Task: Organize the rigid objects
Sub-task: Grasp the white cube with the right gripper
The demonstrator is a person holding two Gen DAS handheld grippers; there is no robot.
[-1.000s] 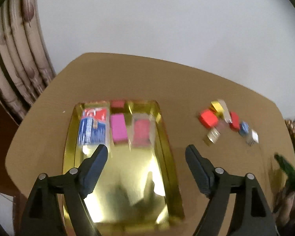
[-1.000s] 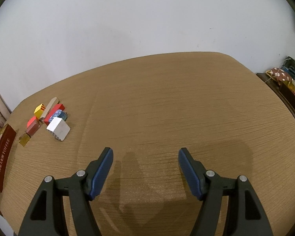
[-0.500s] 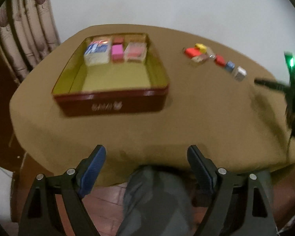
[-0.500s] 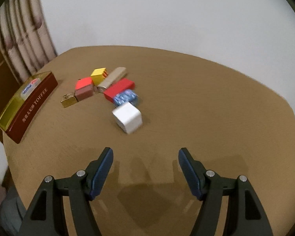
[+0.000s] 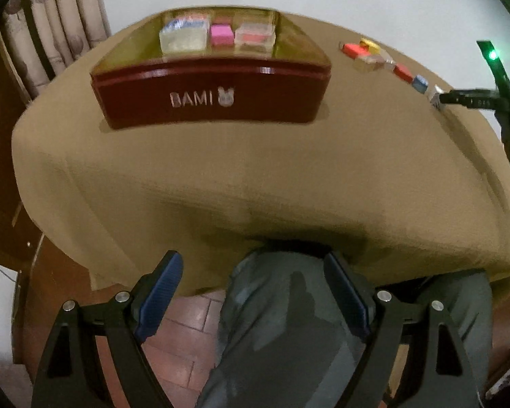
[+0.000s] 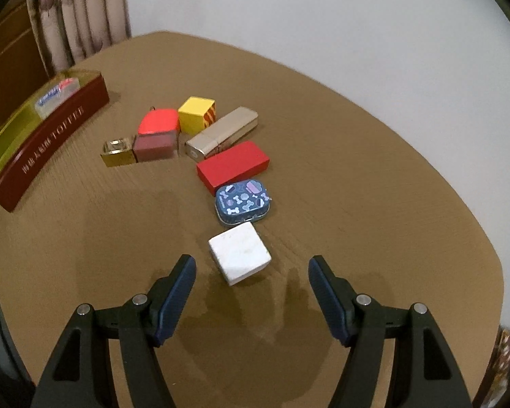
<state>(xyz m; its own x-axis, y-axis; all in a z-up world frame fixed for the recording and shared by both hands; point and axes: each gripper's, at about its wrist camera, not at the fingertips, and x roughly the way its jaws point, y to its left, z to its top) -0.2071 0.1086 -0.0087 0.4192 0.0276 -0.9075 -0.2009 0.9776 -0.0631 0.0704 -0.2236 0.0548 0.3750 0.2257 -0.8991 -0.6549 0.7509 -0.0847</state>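
Observation:
A dark red tin (image 5: pixel 210 95) with a gold inside stands on the brown table (image 5: pixel 255 176) and holds a clear box, a pink block (image 5: pixel 220 34) and a clear-red box. It also shows at the left of the right wrist view (image 6: pixel 47 142). Several small items lie in a row: white cube (image 6: pixel 239 252), blue patterned tin (image 6: pixel 244 201), red box (image 6: pixel 233 167), gold lighter (image 6: pixel 221 133), yellow cube (image 6: pixel 196 115), red-lidded box (image 6: pixel 156 134), gold clip (image 6: pixel 118 151). My right gripper (image 6: pixel 251 280) is open, just short of the white cube. My left gripper (image 5: pixel 253 287) is open and empty, off the table's near edge.
A person's grey trouser legs (image 5: pixel 282 333) and a tiled floor (image 5: pixel 187 326) lie under my left gripper. A curtain (image 5: pixel 61 30) hangs at the far left. The other gripper's body with a green light (image 5: pixel 493 78) shows at the right of the left wrist view.
My left gripper has pulled back from above the tin to beyond the table's near edge. My right gripper has swung left and closed in on the white cube.

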